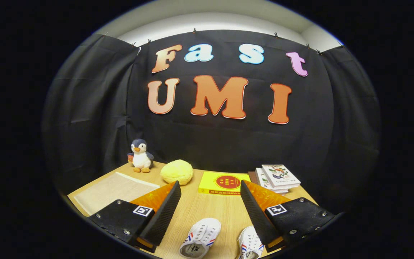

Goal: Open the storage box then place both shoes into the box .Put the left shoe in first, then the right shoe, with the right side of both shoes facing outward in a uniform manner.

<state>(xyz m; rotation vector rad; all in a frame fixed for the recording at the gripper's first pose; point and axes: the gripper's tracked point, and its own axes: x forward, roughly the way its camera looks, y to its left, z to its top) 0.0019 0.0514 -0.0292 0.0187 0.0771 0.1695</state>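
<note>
**Q:** What does the camera riding on the gripper show?

**A:** My gripper (210, 190) hangs above a wooden table (207, 212), its two fingers spread wide and holding nothing. Near me, low between the fingers, lie two small white shoes with red and blue stripes on their sides. One shoe (200, 238) sits in the gap between my fingers, its opening toward me and its toe pointing away. The second shoe (249, 246) is just to its right, partly hidden under my right finger. They lie close together; I cannot tell if they touch.

**Q:** And the storage box?

**A:** I cannot pick out a box with certainty. On the left, beyond my left finger, lies a flat pale mat or lid (115, 189); I cannot say what it is. Farther back stand a toy penguin (141, 155) and a soft yellow ball (176, 172). A yellow book (223, 182) lies ahead, and a stack of books (277, 178) sits far right.

**Q:** How would the shoes handle?

**A:** I judge them light, made of soft cloth with a firmer rubbery sole. The uppers would likely give under pressure, so a pinch across the loose cloth could slip. I would take the heel rim or the side wall by the opening, one finger inside and one outside. Which shoe is the left one I cannot tell from here.
</note>
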